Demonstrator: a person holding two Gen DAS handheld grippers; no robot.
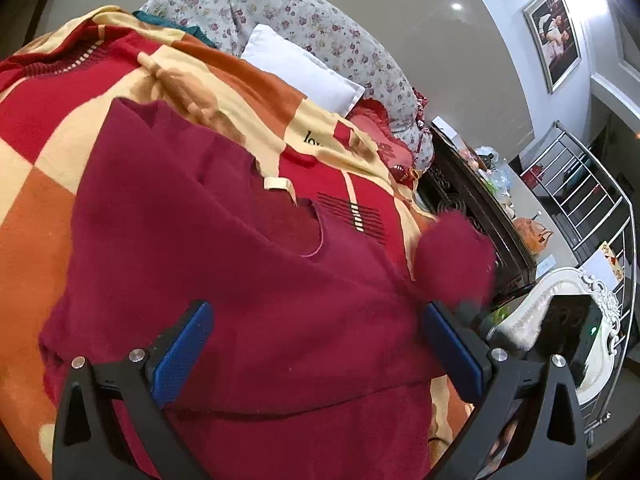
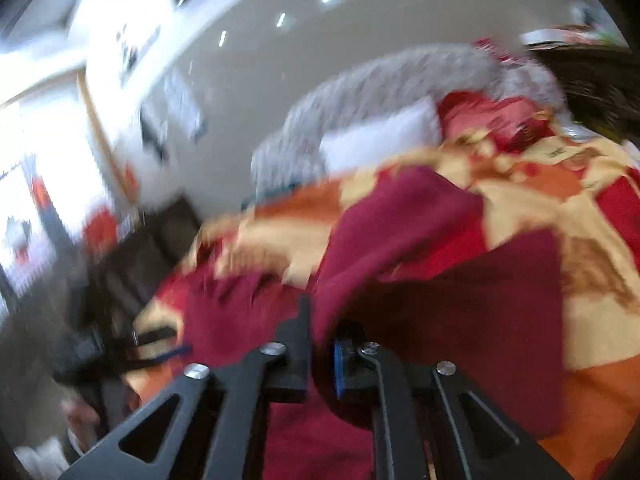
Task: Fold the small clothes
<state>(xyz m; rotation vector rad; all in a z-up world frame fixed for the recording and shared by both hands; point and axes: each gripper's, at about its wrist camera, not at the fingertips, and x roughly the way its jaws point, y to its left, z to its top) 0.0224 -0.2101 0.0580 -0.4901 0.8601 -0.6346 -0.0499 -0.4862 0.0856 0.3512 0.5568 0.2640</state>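
Left wrist view
Nearest: left gripper point(image 1: 316, 320), blue pads point(image 1: 182, 354) spread wide, nothing between them, poised over the cloth.
Task item: dark red garment point(image 1: 224, 264) lies spread on the checked blanket point(image 1: 48, 200); its neckline and a pale tag face up.
Cut off: garment's near hem runs out of frame under the gripper frame.
Hard to make out: fuzzy dark red sleeve end point(image 1: 456, 256) lifted at right, blurred; what holds it is not visible here.
Beyond: white pillow point(image 1: 304, 68) and floral quilt point(image 1: 288, 16) at the far side of the bed.
Edges: blanket drops off at right beside a dark carved bed frame point(image 1: 472, 204); white ornate chair point(image 1: 560, 300) just past it.

Right wrist view
Nearest: right gripper point(image 2: 320, 354), jaws narrow, a fold of the dark red garment point(image 2: 400, 232) between them; whether the pads press on it, I cannot tell.
Blur: whole frame smeared; room at left is unreadable bright shapes.
Only here: garment pulled up into a raised ridge over the checked blanket point(image 2: 592, 320).
Hidden: fingertips buried in cloth.
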